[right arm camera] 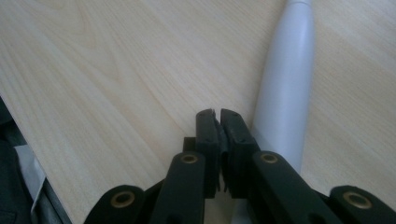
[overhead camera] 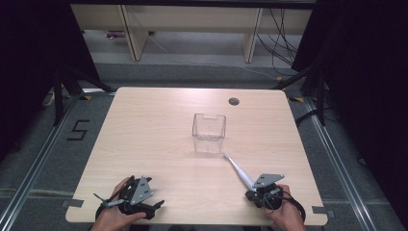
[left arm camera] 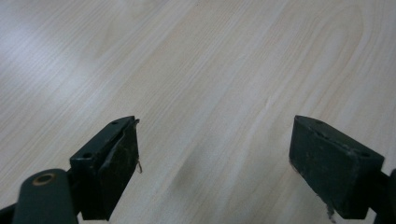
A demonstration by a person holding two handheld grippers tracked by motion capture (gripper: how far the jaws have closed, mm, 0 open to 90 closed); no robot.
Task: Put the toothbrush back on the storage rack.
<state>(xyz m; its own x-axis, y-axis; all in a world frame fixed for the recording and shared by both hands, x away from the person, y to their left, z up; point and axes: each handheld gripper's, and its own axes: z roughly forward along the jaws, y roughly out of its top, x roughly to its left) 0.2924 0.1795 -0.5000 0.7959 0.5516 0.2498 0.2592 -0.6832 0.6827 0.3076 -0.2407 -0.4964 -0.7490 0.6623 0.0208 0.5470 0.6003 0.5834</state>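
A white toothbrush-like tool (overhead camera: 238, 169) lies on the wooden table (overhead camera: 159, 125), its thin head near a clear plastic box (overhead camera: 209, 132) and its thick handle (right arm camera: 287, 84) running back to my right gripper (overhead camera: 257, 192). In the right gripper view that gripper (right arm camera: 217, 114) is shut with nothing between its jaws, and the handle lies just beside them on the right. My left gripper (overhead camera: 144, 204) rests near the table's front left edge. In the left gripper view it (left arm camera: 215, 135) stands open over bare wood.
A round cable hole (overhead camera: 234, 101) sits near the table's far edge. Past the table are shelf legs and loose cables on the floor. A floor marking "5" (overhead camera: 78, 130) lies to the left. Dark curtains close both sides.
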